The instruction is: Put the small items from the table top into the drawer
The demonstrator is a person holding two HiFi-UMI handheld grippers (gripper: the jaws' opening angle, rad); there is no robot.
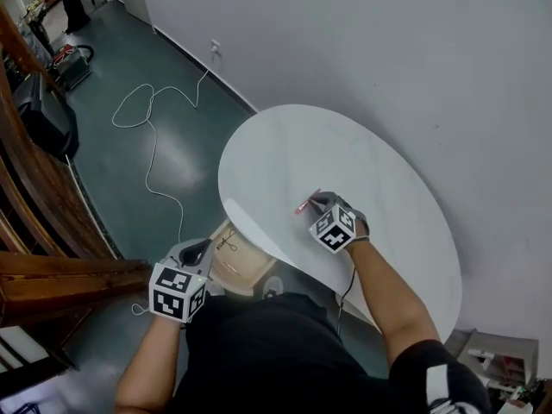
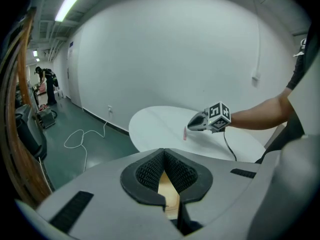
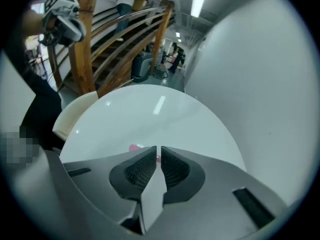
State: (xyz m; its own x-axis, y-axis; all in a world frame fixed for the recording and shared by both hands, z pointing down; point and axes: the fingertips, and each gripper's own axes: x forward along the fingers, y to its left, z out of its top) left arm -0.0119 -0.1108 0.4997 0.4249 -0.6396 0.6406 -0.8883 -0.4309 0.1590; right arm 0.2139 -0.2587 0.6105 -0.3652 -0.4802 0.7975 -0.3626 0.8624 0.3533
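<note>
A white oval table (image 1: 371, 171) fills the middle of the head view. At its near edge my right gripper (image 1: 317, 203) is shut on a thin pink stick-like item (image 1: 304, 205), which pokes out leftward from the tips just above the tabletop. The left gripper view shows that pink item (image 2: 185, 132) hanging at the right gripper (image 2: 196, 126). Pink also shows just behind the jaws (image 3: 135, 147) in the right gripper view. Below the table's left edge a wooden drawer (image 1: 241, 270) stands open with a small dark wiry thing (image 1: 226, 242) inside. My left gripper (image 1: 198, 253) is shut and empty beside it.
A white cable (image 1: 151, 149) loops across the green floor to a wall socket (image 1: 215, 48). Wooden stair rails (image 1: 34, 188) run along the left. The white wall (image 1: 388, 41) stands close behind the table. A person (image 2: 47, 84) stands far down the room.
</note>
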